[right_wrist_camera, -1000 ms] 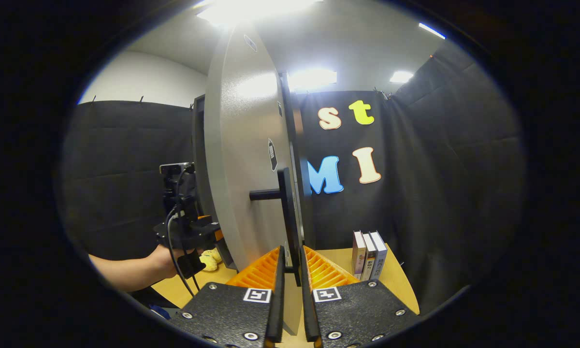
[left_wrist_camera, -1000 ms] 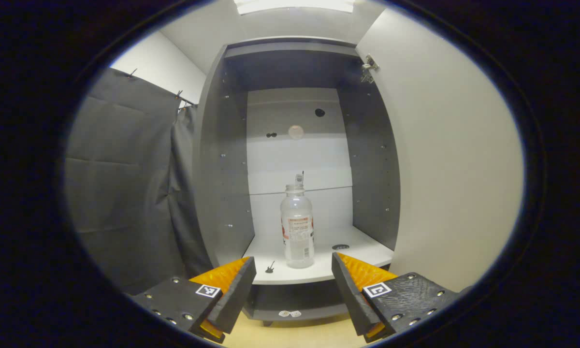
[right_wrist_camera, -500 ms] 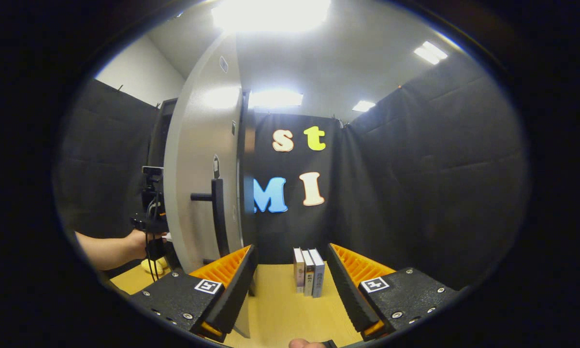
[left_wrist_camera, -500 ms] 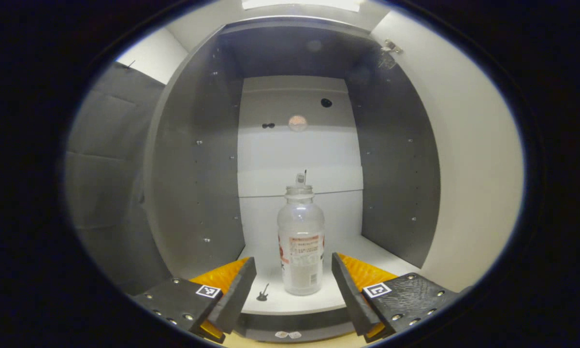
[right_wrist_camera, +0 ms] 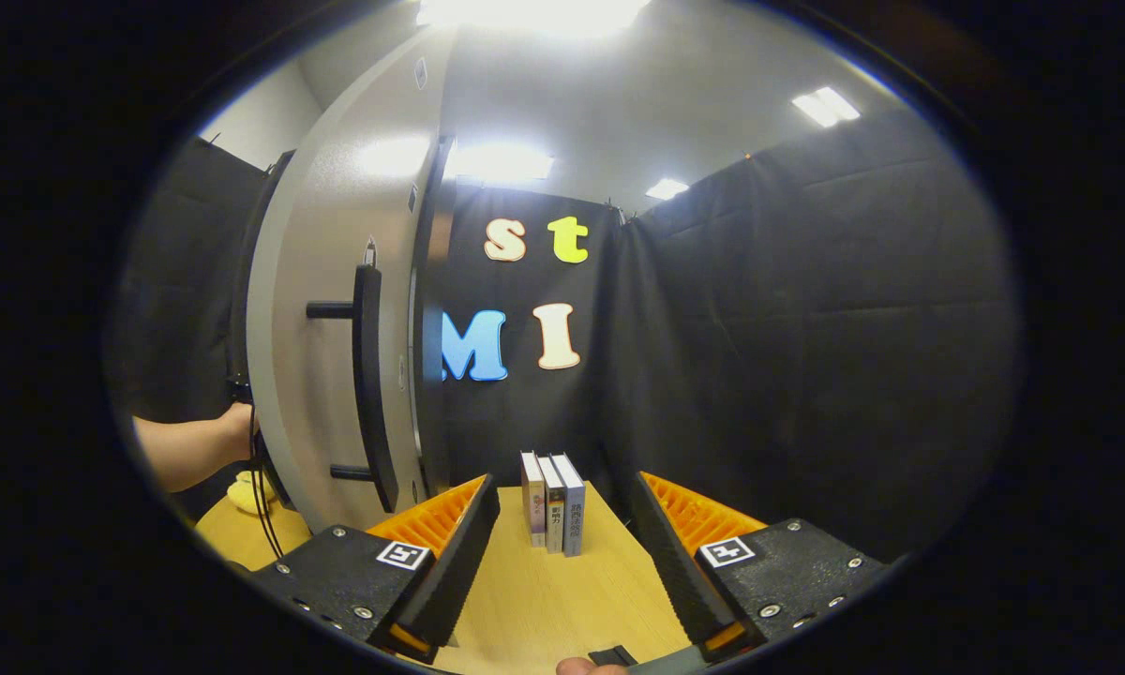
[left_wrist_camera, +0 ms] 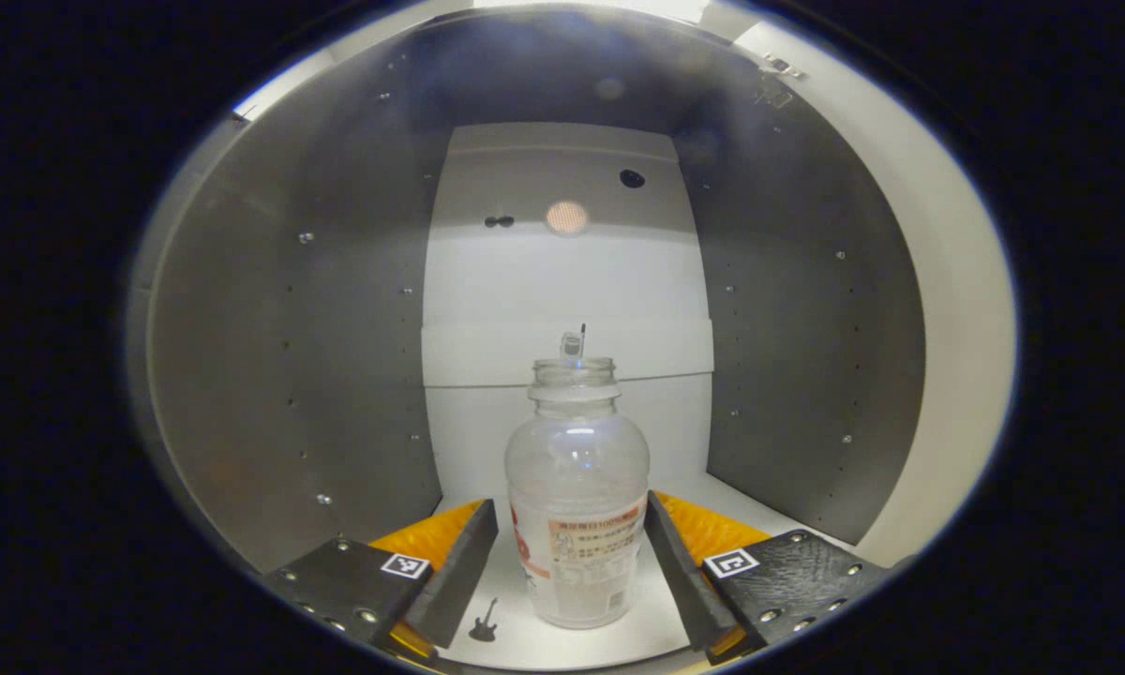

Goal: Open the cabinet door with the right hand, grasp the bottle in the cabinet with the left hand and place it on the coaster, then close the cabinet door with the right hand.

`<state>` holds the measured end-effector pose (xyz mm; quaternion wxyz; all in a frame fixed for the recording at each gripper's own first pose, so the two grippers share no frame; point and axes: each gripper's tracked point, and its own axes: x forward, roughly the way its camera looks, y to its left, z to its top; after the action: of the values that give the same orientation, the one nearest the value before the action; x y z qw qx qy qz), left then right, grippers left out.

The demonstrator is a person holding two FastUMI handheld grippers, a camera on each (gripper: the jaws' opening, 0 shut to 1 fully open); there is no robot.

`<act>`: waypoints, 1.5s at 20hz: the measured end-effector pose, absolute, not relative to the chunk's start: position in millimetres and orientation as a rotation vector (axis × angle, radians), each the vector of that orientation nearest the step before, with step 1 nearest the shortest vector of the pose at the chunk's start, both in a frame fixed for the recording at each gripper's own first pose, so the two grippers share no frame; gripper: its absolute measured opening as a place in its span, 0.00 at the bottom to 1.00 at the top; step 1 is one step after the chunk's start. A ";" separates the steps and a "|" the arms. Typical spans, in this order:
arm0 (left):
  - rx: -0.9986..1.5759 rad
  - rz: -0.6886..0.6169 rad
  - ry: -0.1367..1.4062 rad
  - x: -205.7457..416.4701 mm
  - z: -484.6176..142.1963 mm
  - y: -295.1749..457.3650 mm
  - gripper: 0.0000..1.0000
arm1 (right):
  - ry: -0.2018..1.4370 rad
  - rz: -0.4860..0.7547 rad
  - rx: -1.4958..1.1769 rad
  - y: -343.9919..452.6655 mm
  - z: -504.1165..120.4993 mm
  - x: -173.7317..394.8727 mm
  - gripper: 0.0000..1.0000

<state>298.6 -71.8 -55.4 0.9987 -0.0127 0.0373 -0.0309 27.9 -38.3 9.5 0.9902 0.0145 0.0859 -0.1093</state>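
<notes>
Standing upright on white cabinet shelf, bottle sits between left gripper fingers; jaws spread, bracketing label band, contact unclear. Looks empty, so light; thin clear plastic, likely slick and squashy. Grip label band, mid-body, moderate squeeze. No cap, wide neck, rounded shoulders. Right gripper spread, holding nothing, beside open cabinet door.

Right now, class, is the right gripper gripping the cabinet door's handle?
No: the right gripper stands open over the wooden table, beside the door handle.
</notes>
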 end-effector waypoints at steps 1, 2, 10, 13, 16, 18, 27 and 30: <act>-0.028 -0.058 0.069 295.5 -52.8 -70.8 0.94 | 0.192 -0.225 0.032 -36.7 4.7 28.6 0.89; -0.037 -0.067 0.069 296.6 -54.8 -71.7 0.70 | 0.213 -0.228 0.031 -35.5 -0.3 29.2 0.89; -0.095 -0.050 0.030 280.2 -39.2 -66.2 0.70 | 0.205 -0.176 0.070 -40.3 -6.3 53.5 0.89; -0.053 -0.029 0.024 274.0 -32.3 -62.5 0.73 | 0.190 -0.121 0.090 -44.8 -6.2 60.5 0.89; -0.041 0.011 -0.003 263.8 -25.3 -63.0 0.70 | 0.183 -0.067 0.097 -50.2 -8.3 58.9 0.89; -0.045 0.040 -0.008 265.6 -29.7 -62.4 0.65 | 0.179 -0.036 0.098 -53.6 -13.4 57.5 0.89; 0.064 0.218 -0.027 266.0 -29.7 -50.8 0.73 | 0.109 0.089 -0.046 -51.0 -36.4 67.0 0.89; 0.059 0.267 -0.035 266.6 -33.0 -46.8 0.70 | 0.111 0.105 -0.072 -42.3 -50.3 72.1 0.89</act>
<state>266.6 -46.8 -33.0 0.9905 0.0292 -0.0177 0.1329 72.1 -42.3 -50.3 0.9964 -0.0358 0.0555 0.0524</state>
